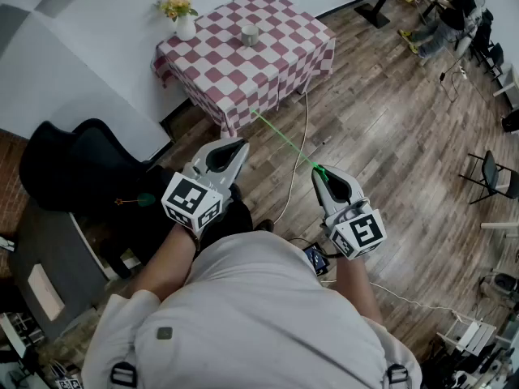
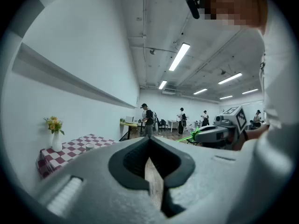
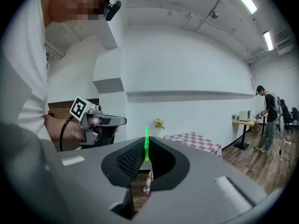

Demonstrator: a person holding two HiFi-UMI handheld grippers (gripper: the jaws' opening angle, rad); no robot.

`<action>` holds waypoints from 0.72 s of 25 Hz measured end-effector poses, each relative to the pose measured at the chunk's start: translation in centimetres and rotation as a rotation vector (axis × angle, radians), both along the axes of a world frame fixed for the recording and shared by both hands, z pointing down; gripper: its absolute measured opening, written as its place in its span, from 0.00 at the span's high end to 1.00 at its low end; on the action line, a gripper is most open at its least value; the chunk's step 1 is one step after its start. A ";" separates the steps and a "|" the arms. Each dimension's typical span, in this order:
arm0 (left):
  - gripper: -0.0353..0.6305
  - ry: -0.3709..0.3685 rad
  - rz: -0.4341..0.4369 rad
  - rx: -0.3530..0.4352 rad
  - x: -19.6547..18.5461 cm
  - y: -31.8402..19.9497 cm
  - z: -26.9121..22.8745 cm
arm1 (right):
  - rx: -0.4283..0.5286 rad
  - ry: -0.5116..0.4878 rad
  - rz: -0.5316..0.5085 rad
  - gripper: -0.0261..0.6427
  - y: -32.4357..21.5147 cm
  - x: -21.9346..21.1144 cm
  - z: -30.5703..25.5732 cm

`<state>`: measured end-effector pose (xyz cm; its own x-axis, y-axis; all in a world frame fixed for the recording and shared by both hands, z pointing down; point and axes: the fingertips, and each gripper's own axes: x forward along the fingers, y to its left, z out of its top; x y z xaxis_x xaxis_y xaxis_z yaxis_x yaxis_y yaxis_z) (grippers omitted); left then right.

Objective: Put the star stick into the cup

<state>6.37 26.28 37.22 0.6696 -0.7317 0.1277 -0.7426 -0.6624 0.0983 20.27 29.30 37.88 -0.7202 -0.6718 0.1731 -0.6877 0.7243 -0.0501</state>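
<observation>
My right gripper (image 1: pixel 322 175) is shut on the near end of a thin green star stick (image 1: pixel 284 140), which points up and left toward the table. In the right gripper view the stick (image 3: pixel 146 146) stands up between the closed jaws of the right gripper (image 3: pixel 146 158). My left gripper (image 1: pixel 235 146) is shut with nothing in it, held beside the right one; its jaws meet in the left gripper view (image 2: pixel 149 143). The grey cup (image 1: pixel 250 35) stands on the red-and-white checkered table (image 1: pixel 276 63), far ahead of both grippers. The cup (image 2: pixel 89 146) looks small in the left gripper view.
A white vase of yellow flowers (image 1: pixel 185 23) stands on the table's far left corner. A black chair (image 1: pixel 81 173) sits against the wall at left. A white cable (image 1: pixel 302 148) runs over the wooden floor. A seated person (image 1: pixel 450 14) and a folding chair (image 1: pixel 491 177) are at right.
</observation>
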 end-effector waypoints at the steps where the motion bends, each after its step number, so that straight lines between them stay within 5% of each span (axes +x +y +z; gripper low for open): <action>1: 0.94 0.000 0.001 -0.001 0.1 0.0 0.0 | 0.000 -0.001 0.001 0.92 0.0 0.1 0.0; 18: 0.94 0.000 0.004 -0.029 -1.5 -3.9 0.7 | -0.015 0.003 0.010 0.92 -4.1 -1.3 0.6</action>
<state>4.87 22.40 37.94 0.6725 -0.7249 0.1490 -0.7399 -0.6623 0.1175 18.98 25.22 38.45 -0.7129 -0.6763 0.1853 -0.6950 0.7167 -0.0583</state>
